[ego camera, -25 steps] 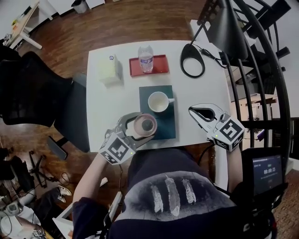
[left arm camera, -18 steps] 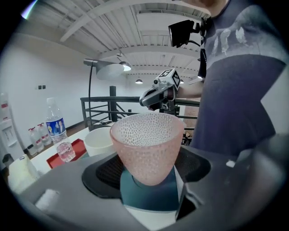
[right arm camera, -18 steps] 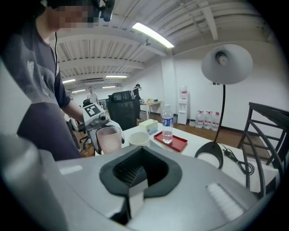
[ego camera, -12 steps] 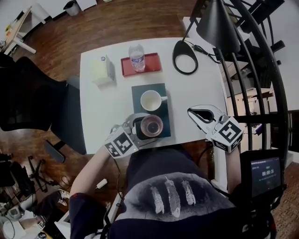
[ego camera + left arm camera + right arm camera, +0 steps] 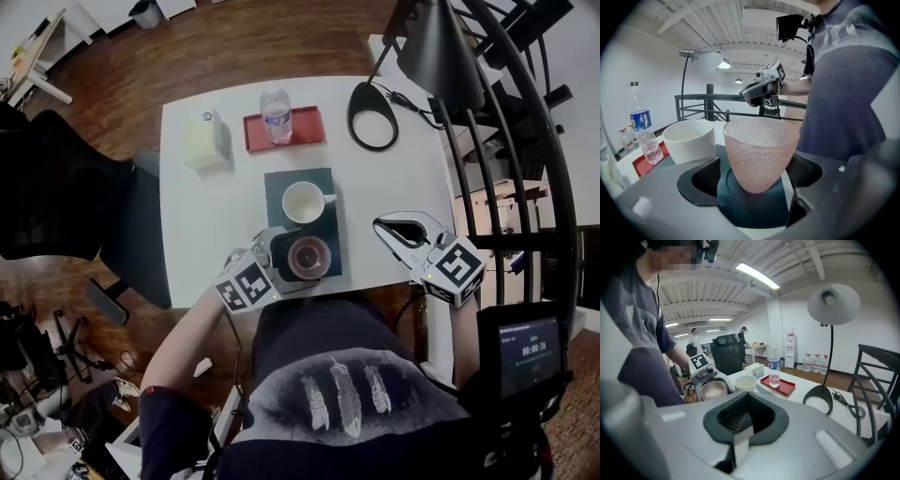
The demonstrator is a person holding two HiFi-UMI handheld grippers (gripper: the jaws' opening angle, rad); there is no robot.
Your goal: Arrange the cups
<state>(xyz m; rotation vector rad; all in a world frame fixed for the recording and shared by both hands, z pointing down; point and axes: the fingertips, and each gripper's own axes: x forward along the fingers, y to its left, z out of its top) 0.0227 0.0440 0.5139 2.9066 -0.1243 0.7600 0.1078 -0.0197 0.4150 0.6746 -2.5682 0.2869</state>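
A pink dimpled glass cup [image 5: 308,257] stands on the near end of a dark teal mat [image 5: 281,184], just in front of a white mug [image 5: 302,202]. My left gripper [image 5: 301,261] reaches around it from the near left. Its jaws have just been opening and are open, the cup [image 5: 759,152] upright between them with a gap at each pad. The white mug [image 5: 689,140] stands right behind the cup in the left gripper view. My right gripper [image 5: 392,228] hovers over the table's right side, shut and empty [image 5: 740,427].
A water bottle [image 5: 275,114] stands on a red tray [image 5: 305,127] at the back, a yellow tissue box [image 5: 202,141] to its left. A lamp's ring base [image 5: 373,103] lies at the back right. A black office chair [image 5: 66,197] stands left of the table [image 5: 206,234].
The left gripper moved right and down with the pink cup, setting it on the mat's near end, and its jaws have spread off the cup. The right gripper stayed still.
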